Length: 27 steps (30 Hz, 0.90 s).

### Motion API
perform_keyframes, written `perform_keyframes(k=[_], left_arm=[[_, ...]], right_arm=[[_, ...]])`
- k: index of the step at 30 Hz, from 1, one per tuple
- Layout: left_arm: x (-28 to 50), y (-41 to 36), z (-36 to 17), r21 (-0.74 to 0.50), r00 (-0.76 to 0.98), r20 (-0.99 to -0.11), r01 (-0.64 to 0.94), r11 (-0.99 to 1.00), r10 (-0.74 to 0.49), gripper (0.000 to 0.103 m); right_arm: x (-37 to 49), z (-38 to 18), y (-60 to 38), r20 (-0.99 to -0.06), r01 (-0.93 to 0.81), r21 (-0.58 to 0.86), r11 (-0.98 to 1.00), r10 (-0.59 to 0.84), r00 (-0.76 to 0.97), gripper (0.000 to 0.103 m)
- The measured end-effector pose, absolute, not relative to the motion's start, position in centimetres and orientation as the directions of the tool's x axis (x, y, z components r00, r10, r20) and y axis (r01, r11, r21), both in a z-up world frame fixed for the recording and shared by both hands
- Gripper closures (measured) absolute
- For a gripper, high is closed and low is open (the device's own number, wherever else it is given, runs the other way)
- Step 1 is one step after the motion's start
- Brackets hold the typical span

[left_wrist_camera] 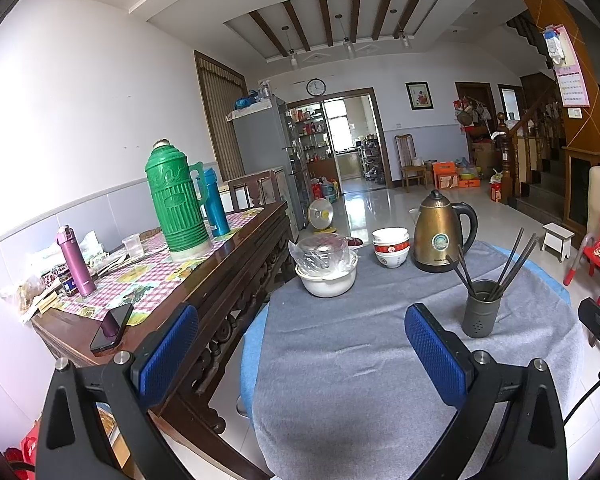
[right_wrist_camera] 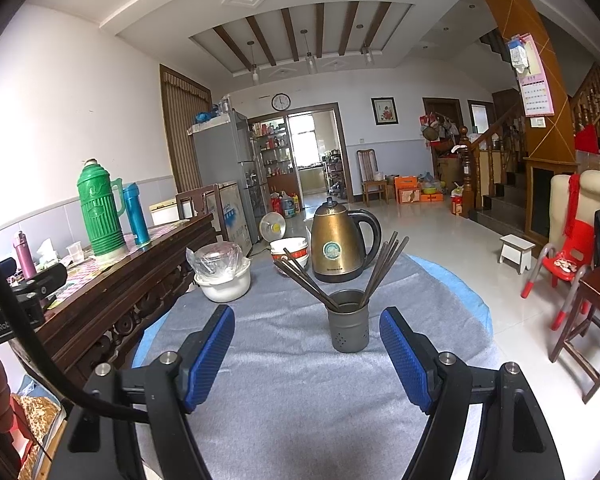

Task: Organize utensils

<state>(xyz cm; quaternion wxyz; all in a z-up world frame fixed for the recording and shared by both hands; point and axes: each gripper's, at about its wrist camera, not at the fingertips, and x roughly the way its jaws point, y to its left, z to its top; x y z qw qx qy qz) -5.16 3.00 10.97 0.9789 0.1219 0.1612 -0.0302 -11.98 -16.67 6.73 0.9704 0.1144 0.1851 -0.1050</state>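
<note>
Both grippers empty, chopsticks standing in holder on the grey cloth.

Grey table cloth bare in front of me; kettle at 12 o'clock, white pot at 10. Holder stands upright just ahead of my right gripper, its blue pads wide apart; left gripper likewise spread, holding nothing. Chopsticks fan in two bunches, no loose ones visible: sorted already, or awaiting regrouping. Any grasp: approach from above, pinch the shafts, steady the holder.

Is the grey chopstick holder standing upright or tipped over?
Upright. The chopstick holder stands on its base on the grey cloth, and the chopsticks fan upward from its open top.
</note>
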Motion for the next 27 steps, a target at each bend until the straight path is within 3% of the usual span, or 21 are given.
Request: perform_keyframes(k=[27], left_arm=[[-5.23,3.28,10.41,0.226,0.942,-0.336,0.091,0.97,-0.01,0.0]], right_arm=[[-11.62,6.41,-16.68,-0.399,0.235,0.179,0.955,-0.148,0.905,0.024]])
